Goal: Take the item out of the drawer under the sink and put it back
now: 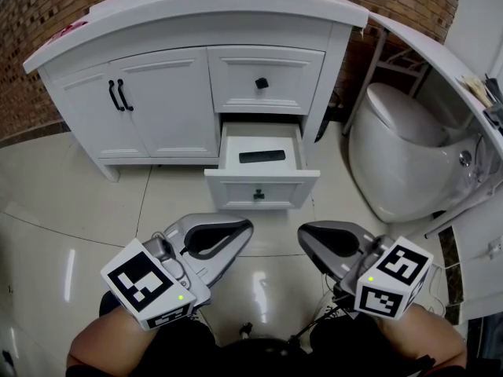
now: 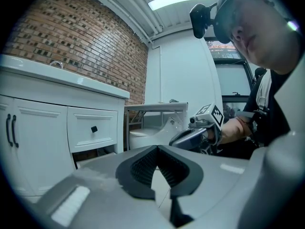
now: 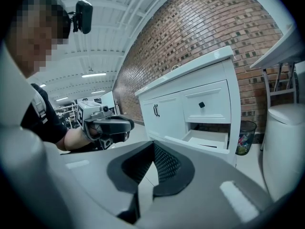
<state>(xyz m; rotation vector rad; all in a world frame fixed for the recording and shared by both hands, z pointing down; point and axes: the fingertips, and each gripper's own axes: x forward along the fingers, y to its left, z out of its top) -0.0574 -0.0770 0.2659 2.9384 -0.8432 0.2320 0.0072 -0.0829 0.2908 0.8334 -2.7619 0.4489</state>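
Right now both grippers hang low in the head view over the tiled floor (image 1: 71, 203), well short of the vanity (image 1: 196, 14). Left gripper (image 1: 245, 226): jaws pinched fully together, tips touching, nothing gripped. Its own view shows only the dark ribbed pads (image 2: 143, 168) making an empty loop. Right gripper (image 1: 303, 230): same, closed tip to tip, nothing held. The two sit side by side with a gap between them, both pointing toward the drawers and tilted slightly down. Bottom drawer (image 1: 236, 192) is pulled out. Top drawer (image 1: 236, 78) right above it is closed, with a black knob (image 1: 262, 82). Item (image 1: 262, 156) is a flat black bar lying on the bottom of the open drawer, roughly centred, long side running across, slightly skewed, clear of the drawer walls. Neither gripper is near it. Double doors (image 1: 169, 104) with black handles (image 1: 120, 95) sit left of the drawers, shut. Toilet (image 1: 401, 151) stands right of the vanity, with a brick wall (image 1: 31, 22) behind. Can't tell what the item actually is from these views.
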